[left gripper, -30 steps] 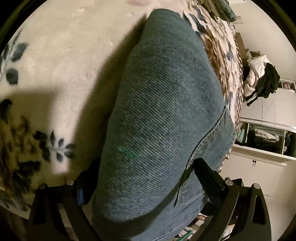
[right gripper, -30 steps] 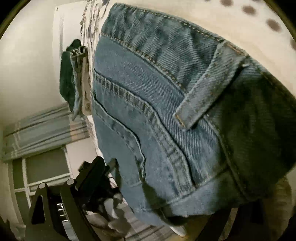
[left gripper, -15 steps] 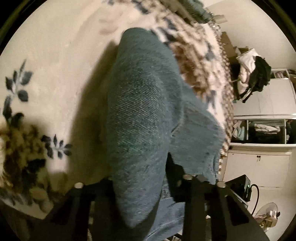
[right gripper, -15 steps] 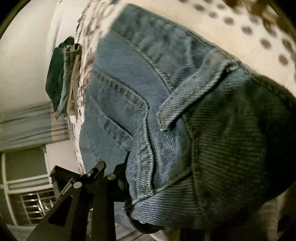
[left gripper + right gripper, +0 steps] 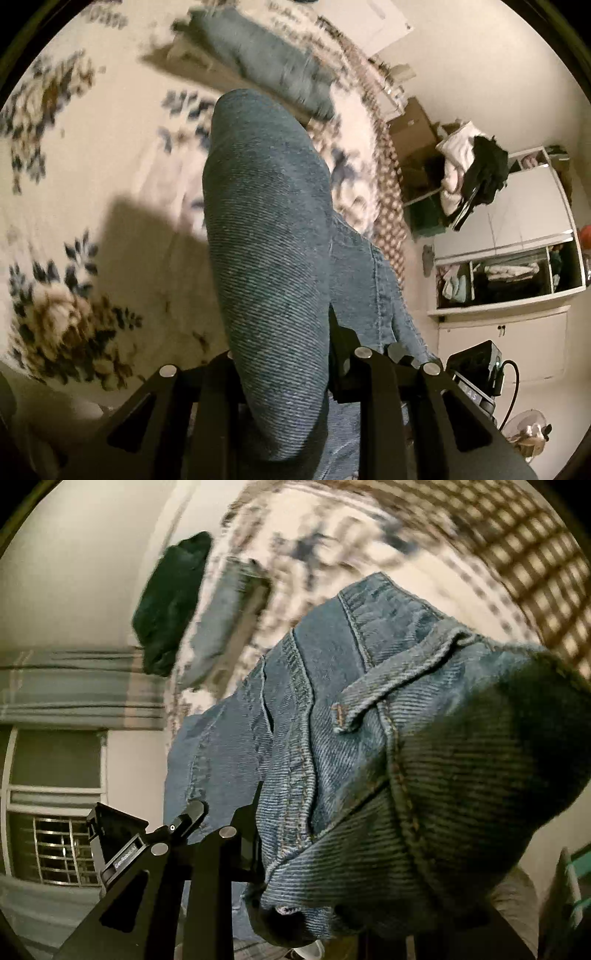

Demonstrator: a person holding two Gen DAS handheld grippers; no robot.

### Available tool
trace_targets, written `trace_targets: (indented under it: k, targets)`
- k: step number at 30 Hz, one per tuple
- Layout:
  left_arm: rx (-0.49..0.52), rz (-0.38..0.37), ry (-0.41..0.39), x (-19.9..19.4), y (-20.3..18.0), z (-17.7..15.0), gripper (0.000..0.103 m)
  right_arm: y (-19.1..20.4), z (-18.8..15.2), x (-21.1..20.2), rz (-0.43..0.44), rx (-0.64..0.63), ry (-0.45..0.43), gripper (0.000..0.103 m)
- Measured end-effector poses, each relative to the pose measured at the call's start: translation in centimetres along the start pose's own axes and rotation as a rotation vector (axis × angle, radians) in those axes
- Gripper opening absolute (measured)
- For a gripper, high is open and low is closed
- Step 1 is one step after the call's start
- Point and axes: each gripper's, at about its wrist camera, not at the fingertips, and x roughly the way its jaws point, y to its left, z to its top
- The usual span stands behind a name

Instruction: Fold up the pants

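The blue jeans (image 5: 266,229) hang lifted above the floral bedspread (image 5: 74,155). My left gripper (image 5: 280,373) is shut on a bunched edge of the jeans; the denim drapes over the fingers toward the camera. In the right wrist view my right gripper (image 5: 314,849) is shut on the waistband of the jeans (image 5: 369,738), with a belt loop (image 5: 369,705) just above. The right finger is hidden under the cloth.
Another folded pair of jeans (image 5: 266,59) lies farther up the bed; it also shows in the right wrist view (image 5: 225,620) beside a dark green garment (image 5: 170,602). A white wardrobe (image 5: 517,258) with clothes stands right of the bed. A window (image 5: 55,812) shows at left.
Both grippers closed on the jeans and lifted them off the bed; the bedspread now sits farther away and more of the room shows.
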Motion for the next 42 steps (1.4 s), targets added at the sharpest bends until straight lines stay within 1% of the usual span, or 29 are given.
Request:
trace_targets:
  k: [2,5,7,8,9,10,12,13,14,15,16,17,18,20,21,22,23,26,28,29,32,34,35,36,38,39,40,41,42]
  targets:
    - [0.005,-0.011,-0.026,-1.2,-1.0,1.8,0.020,2.0,1.1,-0.4,0.014,-0.025,-0.010,0.027]
    - [0.013,-0.027,-0.059,-2.4,-2.1,5.5,0.020,5.8,3.8,0.1,0.030,-0.058,-0.032,0.027]
    - [0.022,-0.041,-0.076,-2.8,-2.6,8.6,0.020,8.5,5.9,0.7,0.031,-0.083,-0.053,0.027]
    - [0.025,-0.051,-0.086,-2.8,-2.7,10.8,0.020,10.2,7.4,1.4,0.031,-0.102,-0.071,0.027]
    - [0.029,-0.058,-0.089,-2.7,-2.8,12.0,0.020,11.7,8.7,2.1,0.031,-0.112,-0.086,0.027]
    - [0.034,-0.067,-0.094,-2.6,-2.8,14.1,0.020,12.9,9.2,2.2,0.032,-0.117,-0.097,0.027]
    - [0.047,-0.082,-0.104,-1.9,-2.8,18.5,0.020,15.8,12.4,4.5,0.033,-0.133,-0.139,0.027]
    - [0.057,-0.092,-0.107,-1.2,-2.5,21.7,0.020,17.1,13.7,5.6,0.030,-0.142,-0.158,0.027]
    - [0.064,-0.096,-0.107,-0.8,-2.3,23.3,0.020,18.1,14.8,6.5,0.028,-0.146,-0.172,0.027]
    - [0.073,-0.103,-0.105,0.1,-1.9,26.4,0.019,19.4,16.7,8.4,0.028,-0.147,-0.193,0.027]
    - [0.080,-0.105,-0.102,0.7,-1.4,28.3,0.019,20.5,18.2,9.8,0.026,-0.147,-0.208,0.027]
    - [0.091,-0.105,-0.098,1.7,-0.8,31.0,0.019,21.2,19.2,10.9,0.026,-0.146,-0.219,0.027]
    - [0.099,-0.106,-0.093,2.3,-0.4,32.5,0.019,21.9,20.8,12.6,0.027,-0.143,-0.232,0.027]
    - [0.123,-0.097,-0.083,4.1,0.9,36.4,0.020,23.0,23.3,15.9,0.029,-0.137,-0.251,0.027]
    - [0.133,-0.095,-0.074,5.0,1.6,38.1,0.020,23.3,24.9,18.2,0.026,-0.134,-0.259,0.027]
    - [0.140,-0.087,-0.063,6.5,2.9,40.2,0.020,23.4,25.6,19.5,0.025,-0.131,-0.262,0.027]
    - [0.140,-0.083,-0.055,7.2,3.5,41.1,0.020,23.3,26.9,21.7,0.023,-0.122,-0.263,0.027]
    - [0.129,-0.052,-0.019,10.4,6.9,43.6,0.020,22.0,28.4,26.5,0.008,-0.109,-0.251,0.027]
    - [0.097,-0.023,0.019,12.7,9.8,44.0,0.020,20.5,29.2,29.7,-0.014,-0.092,-0.226,0.027]
    - [0.084,-0.018,0.029,13.0,10.5,43.9,0.020,19.5,29.3,31.4,-0.032,-0.079,-0.209,0.027]
    - [0.050,-0.043,0.040,13.9,13.3,42.7,0.021,17.9,29.2,33.3,-0.051,-0.092,-0.192,0.027]
    - [0.053,-0.066,0.034,13.8,13.8,41.8,0.023,17.5,29.0,33.7,-0.052,-0.106,-0.181,0.028]
    - [0.055,-0.063,0.031,13.6,13.8,41.7,0.024,17.2,29.1,33.6,-0.051,-0.107,-0.174,0.029]
    - [0.060,-0.057,0.029,13.5,13.8,41.5,0.025,16.9,29.2,33.7,-0.055,-0.096,-0.156,0.031]
    - [0.083,-0.016,0.021,12.9,13.1,41.2,0.032,16.4,29.3,33.8,-0.073,-0.077,-0.131,0.040]
    - [0.088,0.004,0.019,12.7,13.0,41.4,0.034,16.4,29.4,33.6,-0.103,-0.081,-0.122,0.049]
    - [0.102,0.045,0.019,12.2,12.4,41.1,0.037,16.5,29.3,33.1,-0.129,-0.089,-0.124,0.058]
    - [0.108,0.070,0.022,12.1,12.3,41.2,0.040,16.7,29.1,32.6,-0.159,-0.106,-0.128,0.060]
    - [0.118,0.120,0.031,11.8,11.7,40.9,0.041,16.9,29.0,32.2,-0.191,-0.123,-0.127,0.065]
